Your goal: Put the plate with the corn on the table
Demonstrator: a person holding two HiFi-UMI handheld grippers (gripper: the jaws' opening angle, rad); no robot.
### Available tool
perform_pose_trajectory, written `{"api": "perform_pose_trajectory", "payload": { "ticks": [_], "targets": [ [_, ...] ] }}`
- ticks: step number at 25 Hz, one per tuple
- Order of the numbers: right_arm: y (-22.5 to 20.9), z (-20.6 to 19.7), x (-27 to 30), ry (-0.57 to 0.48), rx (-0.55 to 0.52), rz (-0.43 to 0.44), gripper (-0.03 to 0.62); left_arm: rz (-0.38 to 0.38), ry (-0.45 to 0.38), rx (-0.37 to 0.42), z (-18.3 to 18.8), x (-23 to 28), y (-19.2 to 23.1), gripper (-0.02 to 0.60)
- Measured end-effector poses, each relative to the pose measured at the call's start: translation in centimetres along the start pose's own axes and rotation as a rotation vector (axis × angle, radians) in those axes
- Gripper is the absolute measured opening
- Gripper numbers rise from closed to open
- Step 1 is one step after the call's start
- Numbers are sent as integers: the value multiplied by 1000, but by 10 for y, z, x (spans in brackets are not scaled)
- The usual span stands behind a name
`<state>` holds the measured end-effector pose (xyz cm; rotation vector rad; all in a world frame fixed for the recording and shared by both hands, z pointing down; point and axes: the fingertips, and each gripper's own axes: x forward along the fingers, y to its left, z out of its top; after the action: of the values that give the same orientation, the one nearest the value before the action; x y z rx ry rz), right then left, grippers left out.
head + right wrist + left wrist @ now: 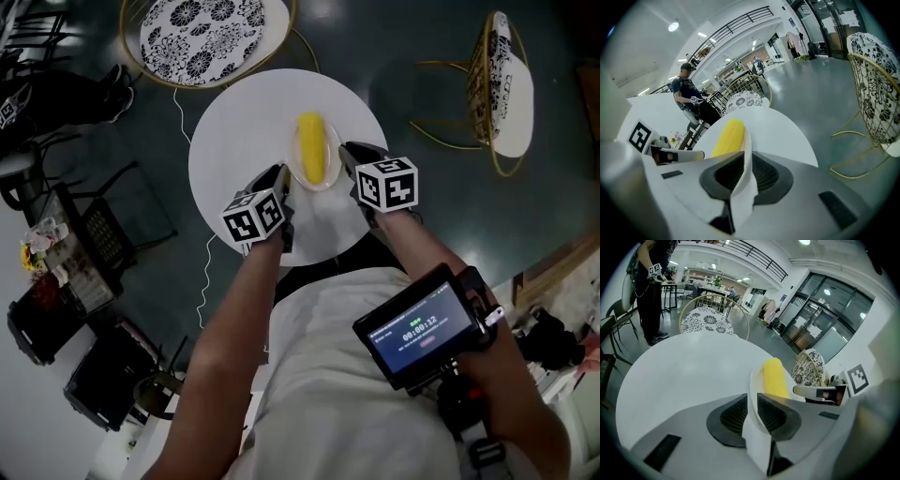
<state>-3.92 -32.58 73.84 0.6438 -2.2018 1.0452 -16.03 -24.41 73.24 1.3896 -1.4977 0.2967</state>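
Pinching the plate's left rim, the left gripper has its jaws pressed onto the thin white edge, with the ribbed pads flat against either face of it in the left gripper view. From that view the plate runs away between the jaws, and the corn lies on it just beyond them.

In the head view the plate sits over the middle of the round white table, a little toward its right edge, with the corn lying lengthways from near edge to far edge. Whether the plate's base already touches the tabletop cannot be told.

On the opposite rim, the right gripper is likewise clamped on the plate, the white edge caught between its pads in the right gripper view.

The corn is loose and round, so the main risk is likely a roll. If one gripper drops faster than the other, the plate tilts and the cob could slide off over a rim. Letting go on one side before the base rests flat would probably tip the plate. Both grips hold only a narrow strip of rim, so a twist or jerk might let the smooth edge slip out.
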Motion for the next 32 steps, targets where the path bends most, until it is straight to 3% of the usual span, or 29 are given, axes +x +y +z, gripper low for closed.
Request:
{"api": "perform_pose_trajectory", "payload": {
  "ticks": [2, 4, 17, 23, 32],
  "targets": [
    [2, -4, -4, -4, 11, -2, 57, -11, -10, 13, -1, -5, -2, 58],
    [7, -9, -10, -9, 13, -2, 9, -18, -22, 25, -4, -13, -2, 10],
    [73, -20, -82, -120, -20, 63, 8, -130, -150, 84, -31, -107, -27, 8],
    [121, -23, -119, -176, -163, 83, 8, -171, -200, 114, -50, -155, -35, 8],
    [181, -39, -164, -257, -225, 128, 8, -233, -281, 154, -59, -218, -33, 8]
  ]
}}
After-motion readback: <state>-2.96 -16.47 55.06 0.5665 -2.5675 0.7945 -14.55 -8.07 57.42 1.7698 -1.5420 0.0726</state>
